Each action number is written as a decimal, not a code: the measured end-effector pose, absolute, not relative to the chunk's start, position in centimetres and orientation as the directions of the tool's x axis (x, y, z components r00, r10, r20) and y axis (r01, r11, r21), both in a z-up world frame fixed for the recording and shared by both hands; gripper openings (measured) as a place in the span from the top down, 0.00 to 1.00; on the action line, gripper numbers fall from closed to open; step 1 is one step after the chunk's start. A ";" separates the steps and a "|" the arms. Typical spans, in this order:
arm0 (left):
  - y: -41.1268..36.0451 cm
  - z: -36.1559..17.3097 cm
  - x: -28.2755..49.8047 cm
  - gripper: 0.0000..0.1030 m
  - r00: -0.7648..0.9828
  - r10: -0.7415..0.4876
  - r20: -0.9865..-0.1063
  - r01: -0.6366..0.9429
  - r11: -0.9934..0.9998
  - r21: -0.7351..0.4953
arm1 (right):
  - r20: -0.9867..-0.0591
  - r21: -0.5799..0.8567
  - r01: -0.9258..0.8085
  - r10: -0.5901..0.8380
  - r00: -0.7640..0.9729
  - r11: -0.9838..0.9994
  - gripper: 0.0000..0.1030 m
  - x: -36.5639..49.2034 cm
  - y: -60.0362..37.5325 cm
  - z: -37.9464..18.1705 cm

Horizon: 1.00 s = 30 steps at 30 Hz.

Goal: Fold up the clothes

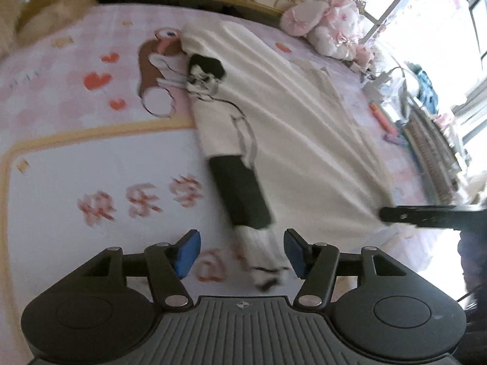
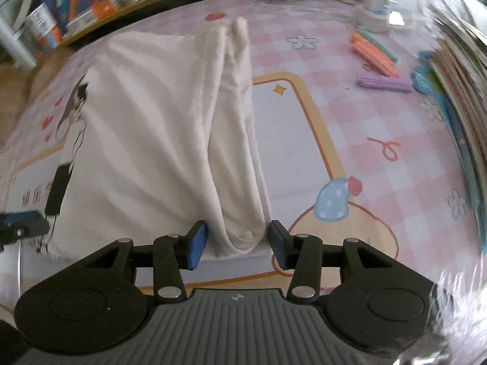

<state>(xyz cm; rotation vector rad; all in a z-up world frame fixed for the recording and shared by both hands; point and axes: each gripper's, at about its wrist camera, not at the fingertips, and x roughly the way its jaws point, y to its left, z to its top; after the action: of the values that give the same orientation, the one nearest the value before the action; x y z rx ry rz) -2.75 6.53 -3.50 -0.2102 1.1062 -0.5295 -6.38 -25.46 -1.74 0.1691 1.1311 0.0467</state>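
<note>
With jaws spread, the left gripper [image 1: 242,251] and right gripper [image 2: 237,241] are straddling the white shirt [image 1: 289,127] hem corners, needing level, simultaneous pinches.

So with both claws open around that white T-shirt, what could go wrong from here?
1. The right gripper straddles a thick bunched fold of the white T-shirt; closing may catch only some layers, and the fold could fall apart when lifted.
2. The left gripper frames only the narrow printed edge, so it may pinch the pink play mat underneath too.
3. Dragging the shirt sideways could sweep into the foam sticks lying nearby.
</note>
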 end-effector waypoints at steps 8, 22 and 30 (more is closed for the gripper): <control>5.3 -3.9 -4.8 0.94 0.359 -0.454 -0.815 0.128 0.889 -0.439 | -0.865 0.194 -0.114 0.225 0.449 0.974 0.84 -7.3 -25.7 -1.5; 4.1 -3.1 -6.5 0.89 0.436 -0.322 -0.841 0.032 0.939 -0.343 | -0.826 0.340 -0.124 0.358 0.435 0.932 0.71 -6.8 -29.2 -0.9; 1.5 -0.6 -8.2 0.75 0.587 -0.113 -0.802 0.164 0.986 -0.019 | -0.820 0.474 0.019 0.433 0.373 0.880 0.56 -6.4 -32.0 -2.0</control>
<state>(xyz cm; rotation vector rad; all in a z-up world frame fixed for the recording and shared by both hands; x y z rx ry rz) -8.23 1.46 -0.58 0.0588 0.9295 -0.1618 -6.44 -32.03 -2.00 0.4449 1.1677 0.2767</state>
